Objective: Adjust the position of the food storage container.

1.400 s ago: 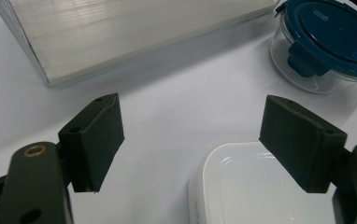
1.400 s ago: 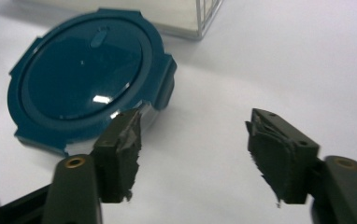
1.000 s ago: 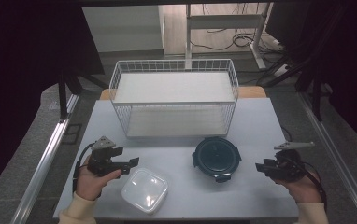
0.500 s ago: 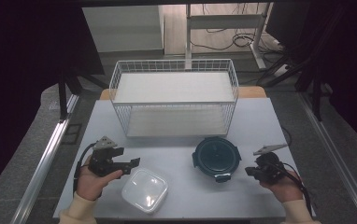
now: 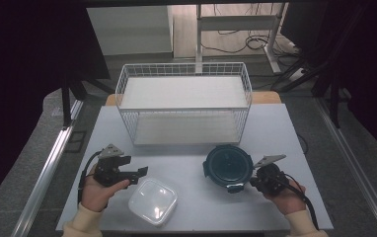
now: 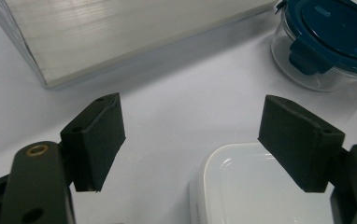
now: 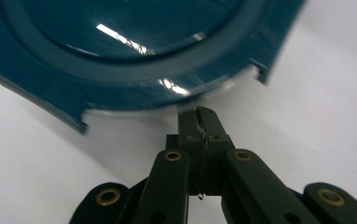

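Note:
A round glass container with a dark blue clip lid (image 5: 227, 164) (image 6: 326, 37) stands right of the table's middle. My right gripper (image 5: 249, 183) (image 7: 199, 116) is shut, jaws pressed together, with its tip at the lid's near rim between two notches; I see nothing between the pads. A white square lidded container (image 5: 153, 201) (image 6: 260, 186) lies at the front left. Just left of that box my left gripper (image 5: 138, 176) (image 6: 200, 140) is open wide above its corner. One pad (image 6: 303, 140) hangs over the white lid.
A white wire basket (image 5: 184, 106) (image 6: 120, 37) with a flat shelf stands at the back middle of the grey table (image 5: 275, 128). Cables trail from both grippers toward the person's sleeves. Dark floor and metal rails flank the table.
My right hand has moved left and slightly down, bringing its gripper up against the round container's rim. The left hand and both containers have stayed where they were.

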